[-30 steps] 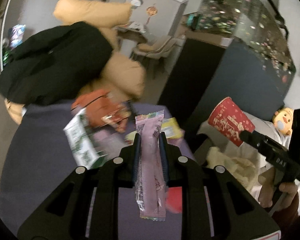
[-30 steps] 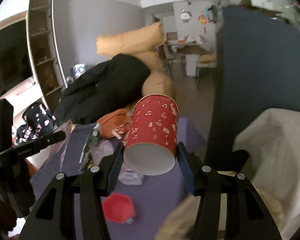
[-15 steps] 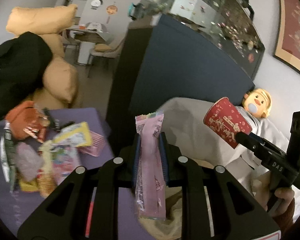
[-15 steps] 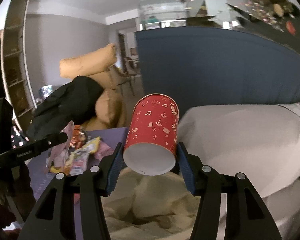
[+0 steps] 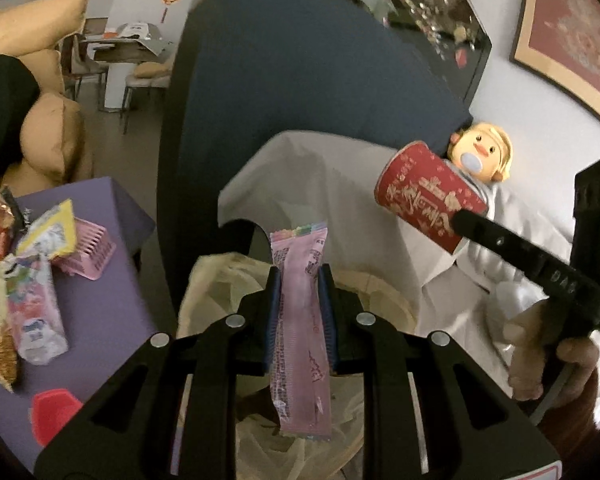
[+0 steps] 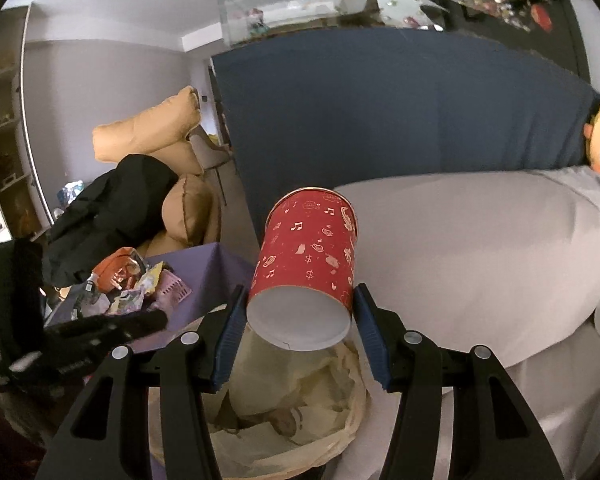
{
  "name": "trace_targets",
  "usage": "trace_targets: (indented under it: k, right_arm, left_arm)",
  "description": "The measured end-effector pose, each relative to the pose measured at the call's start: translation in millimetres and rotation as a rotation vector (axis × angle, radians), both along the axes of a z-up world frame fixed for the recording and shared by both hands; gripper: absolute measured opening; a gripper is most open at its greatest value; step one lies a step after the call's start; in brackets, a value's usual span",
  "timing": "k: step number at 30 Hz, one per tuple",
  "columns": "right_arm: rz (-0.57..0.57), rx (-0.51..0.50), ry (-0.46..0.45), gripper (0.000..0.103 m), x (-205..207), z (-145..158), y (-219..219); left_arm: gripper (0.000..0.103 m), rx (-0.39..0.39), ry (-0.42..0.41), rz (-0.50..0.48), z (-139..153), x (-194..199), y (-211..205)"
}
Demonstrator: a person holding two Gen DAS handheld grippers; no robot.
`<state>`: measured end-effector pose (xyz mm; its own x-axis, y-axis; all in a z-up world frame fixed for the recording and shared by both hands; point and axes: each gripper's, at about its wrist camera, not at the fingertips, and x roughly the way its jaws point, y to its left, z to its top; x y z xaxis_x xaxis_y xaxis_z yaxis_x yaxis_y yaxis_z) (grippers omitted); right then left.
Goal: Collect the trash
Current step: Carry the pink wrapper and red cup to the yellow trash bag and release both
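A pile of wrappers (image 5: 28, 280) is lying on the purple table (image 5: 112, 292). The left gripper (image 5: 299, 304) is squeezing a pink snack packet (image 5: 300, 344) over the trash bag (image 5: 220, 280). The right gripper (image 6: 298, 326) is squeezing a red paper cup (image 6: 308, 264) sideways over the same bag, beside the gray sofa (image 6: 480, 248).
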<state>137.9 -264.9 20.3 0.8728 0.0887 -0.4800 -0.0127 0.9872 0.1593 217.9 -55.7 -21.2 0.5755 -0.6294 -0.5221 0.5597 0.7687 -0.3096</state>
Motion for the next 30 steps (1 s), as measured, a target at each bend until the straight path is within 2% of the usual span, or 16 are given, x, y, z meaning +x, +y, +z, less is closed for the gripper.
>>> trace_targets:
  k: [5, 7, 8, 9, 13, 18, 26, 30]
  right_arm:
    - [0.003, 0.009, 0.019, 0.051, 3.2, -7.2, 0.7]
    - [0.008, 0.011, 0.024, 0.051, 4.5, -9.8, 2.4]
    - [0.012, 0.011, 0.025, 0.051, 5.3, -10.7, 3.9]
    - [0.015, 0.011, 0.026, 0.051, 6.8, -10.7, 3.5]
    - [0.049, 0.018, 0.05, 0.051, 12.5, -18.5, 13.6]
    - [0.114, 0.047, 0.116, 0.051, 19.8, -38.5, 33.4]
    - [0.209, 0.11, 0.285, 0.051, 44.5, -90.3, 77.1]
    - [0.197, 0.051, 0.376, 0.051, 63.6, -124.8, 90.6]
  left_arm:
    - [0.02, -0.006, 0.029, -0.011, -13.4, 10.9, -9.8]
    - [0.038, -0.02, 0.045, -0.015, -16.9, 14.6, -8.7]
    - [0.049, -0.026, 0.054, -0.018, -19.7, 15.6, -5.4]
    - [0.052, -0.035, 0.067, -0.02, -21.2, 17.4, -1.8]
    - [0.052, -0.014, 0.085, 0.041, -18.4, 19.0, 15.3]
    - [0.056, 0.017, 0.064, 0.146, -13.8, 12.3, 48.5]
    - [0.057, 0.044, 0.049, 0.258, -17.7, -0.1, 110.8]
    - [0.057, 0.037, 0.072, 0.309, -25.0, -3.2, 141.7]
